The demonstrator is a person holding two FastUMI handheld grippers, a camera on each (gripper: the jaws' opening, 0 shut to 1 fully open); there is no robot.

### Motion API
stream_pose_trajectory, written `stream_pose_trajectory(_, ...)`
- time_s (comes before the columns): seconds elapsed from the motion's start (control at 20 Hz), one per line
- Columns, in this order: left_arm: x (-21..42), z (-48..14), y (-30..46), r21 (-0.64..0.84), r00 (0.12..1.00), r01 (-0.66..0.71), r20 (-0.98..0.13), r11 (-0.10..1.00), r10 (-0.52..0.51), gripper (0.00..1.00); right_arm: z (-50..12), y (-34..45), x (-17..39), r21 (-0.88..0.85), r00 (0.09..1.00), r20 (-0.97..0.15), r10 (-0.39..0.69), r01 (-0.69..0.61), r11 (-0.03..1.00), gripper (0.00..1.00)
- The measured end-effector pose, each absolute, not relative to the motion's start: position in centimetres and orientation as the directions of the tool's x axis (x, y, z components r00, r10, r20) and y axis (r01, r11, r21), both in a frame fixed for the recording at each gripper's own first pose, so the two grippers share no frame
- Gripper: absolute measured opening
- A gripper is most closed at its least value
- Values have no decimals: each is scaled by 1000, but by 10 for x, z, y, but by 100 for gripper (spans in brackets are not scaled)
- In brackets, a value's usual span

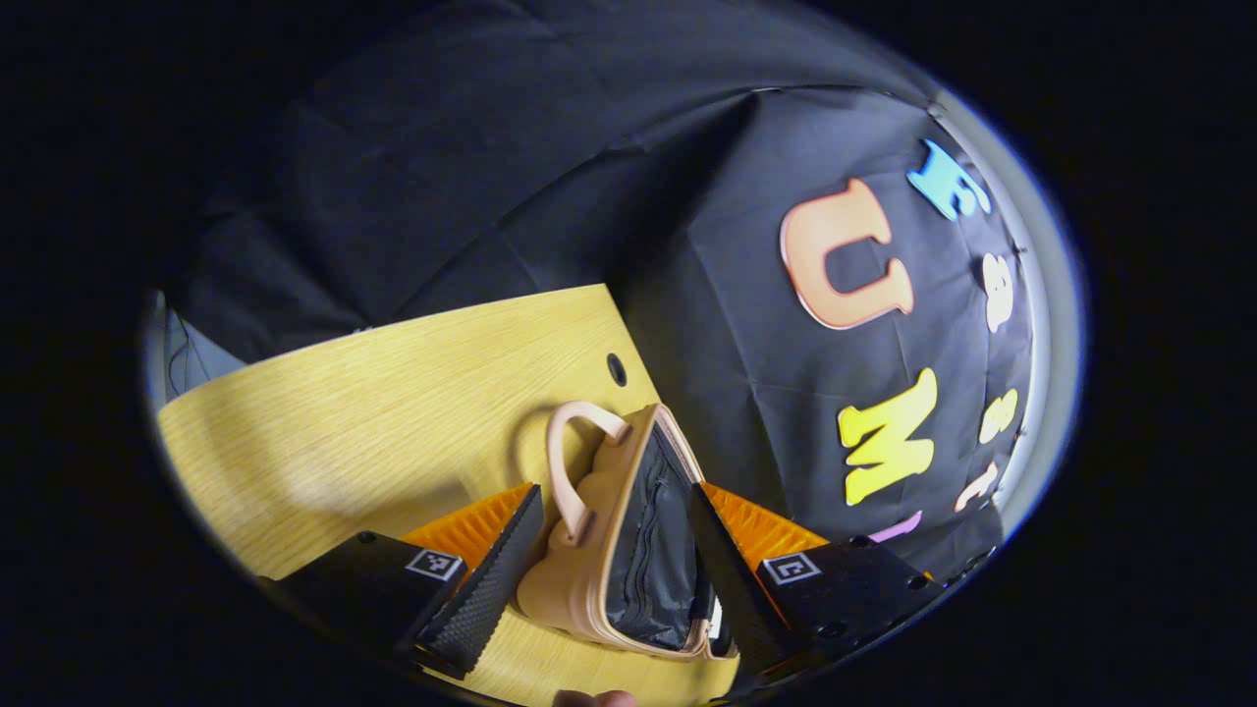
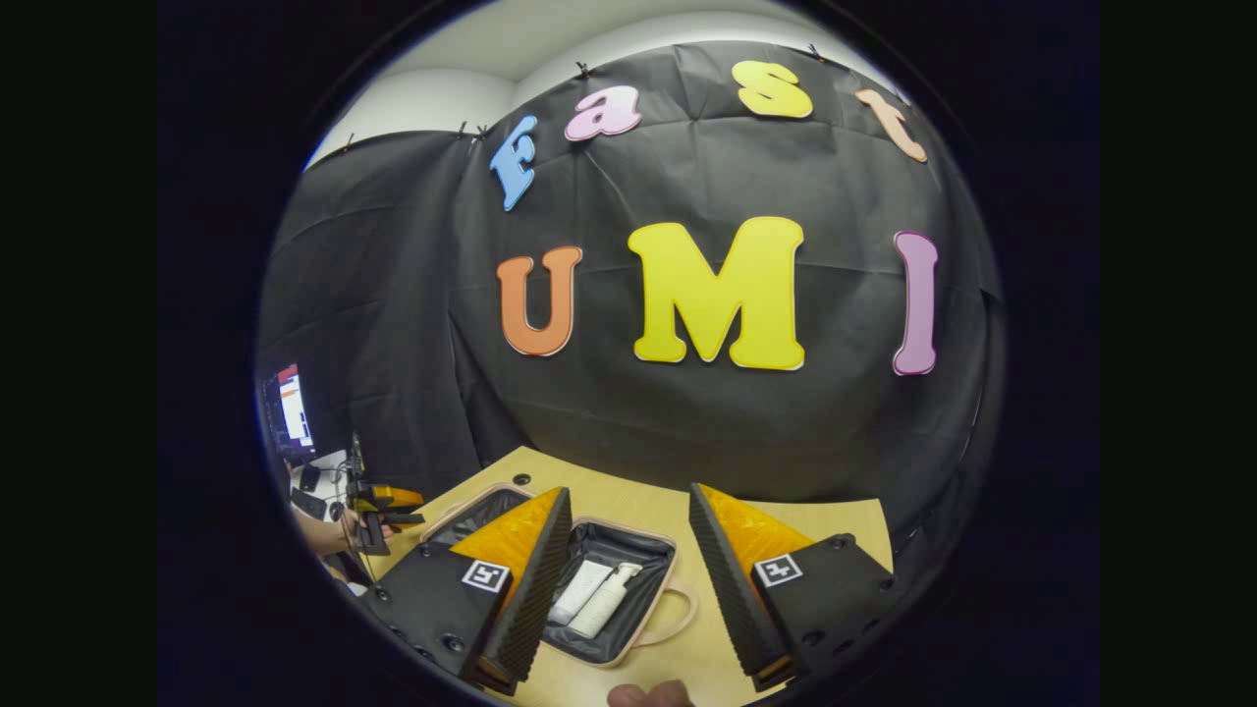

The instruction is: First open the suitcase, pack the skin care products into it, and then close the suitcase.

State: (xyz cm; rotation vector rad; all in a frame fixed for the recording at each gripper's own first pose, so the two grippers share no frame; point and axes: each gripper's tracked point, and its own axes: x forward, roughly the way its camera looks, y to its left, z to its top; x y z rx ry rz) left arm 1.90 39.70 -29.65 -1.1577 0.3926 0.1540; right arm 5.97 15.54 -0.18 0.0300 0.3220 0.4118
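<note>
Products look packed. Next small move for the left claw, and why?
Probably swing the lid over toward the base half. In the right gripper view the suitcase lies open on the table with a tube and a pump bottle already inside. The left claw is open, its fingers on either side of the raised lid's edge, beside the handle. Only closing seems left.

Matt wood-grain table point(image 1: 393, 393); suitcase point(image 2: 628, 550) with dark cloth lining.

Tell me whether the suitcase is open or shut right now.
Open. In the right gripper view the suitcase lies spread on the table, dark lining exposed, with two skin care products inside.
</note>
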Motion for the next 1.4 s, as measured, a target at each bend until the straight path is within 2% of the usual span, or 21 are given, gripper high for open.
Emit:
stream_pose_trajectory(0.25, 42, -320, 402, -882, 918, -328, -382, 340, -105, 94, -1, 165, 59, 64, 862, -319, 394, -395, 916, 72)
stream_pose_trajectory(0.4, 61, -320, 409, -905, 933, -302, -345, 298, -101, 92, -7, 167, 58, 31, 859, -342, 382, -395, 918, 72)
stream_pose_trajectory(0.5, 73, -323, 408, -925, 938, -291, -326, 246, -117, 84, -7, 167, 57, -12, 863, -344, 370, -398, 917, 72)
stream_pose_trajectory(0.65, 89, -331, 404, -931, 935, -295, -327, 214, -136, 77, -3, 166, 53, -79, 870, -335, 361, -408, 909, 72)
stream_pose_trajectory(0.7, 92, -331, 406, -930, 934, -300, -332, 213, -136, 68, -2, 167, 52, -94, 872, -330, 361, -411, 907, 72)
stream_pose_trajectory(0.8, 93, -327, 401, -922, 931, -298, -338, 245, -137, 55, -2, 170, 48, -103, 874, -322, 364, -414, 904, 72)
stream_pose_trajectory(0.85, 93, -322, 401, -921, 930, -298, -339, 251, -140, 52, -2, 172, 47, -91, 874, -317, 368, -415, 905, 72)
stream_pose_trajectory(0.9, 92, -315, 401, -919, 931, -297, -340, 261, -136, 62, 0, 175, 44, -66, 871, -315, 377, -417, 907, 72)
stream_pose_trajectory(0.95, 93, -305, 401, -919, 935, -285, -329, 272, -131, 47, -2, 176, 42, -44, 868, -314, 385, -418, 907, 71)
stream_pose_trajectory(1.0, 94, -291, 403, -922, 943, -266, -309, 281, -122, 43, -2, 175, 41, -25, 867, -309, 391, -418, 908, 72)
stream_pose_trajectory(1.05, 96, -274, 401, -926, 951, -240, -284, 291, -120, 55, 0, 172, 41, -13, 870, -299, 393, -416, 909, 71)
stream_pose_trajectory(1.1, 98, -253, 397, -929, 958, -211, -259, 304, -126, 38, 3, 169, 42, -2, 874, -285, 394, -411, 911, 72)
stream_pose_trajectory(1.4, 114, -149, 330, -857, 968, -56, -173, 513, -184, 23, 21, 131, 30, 73, 901, -215, 376, -369, 926, 72)
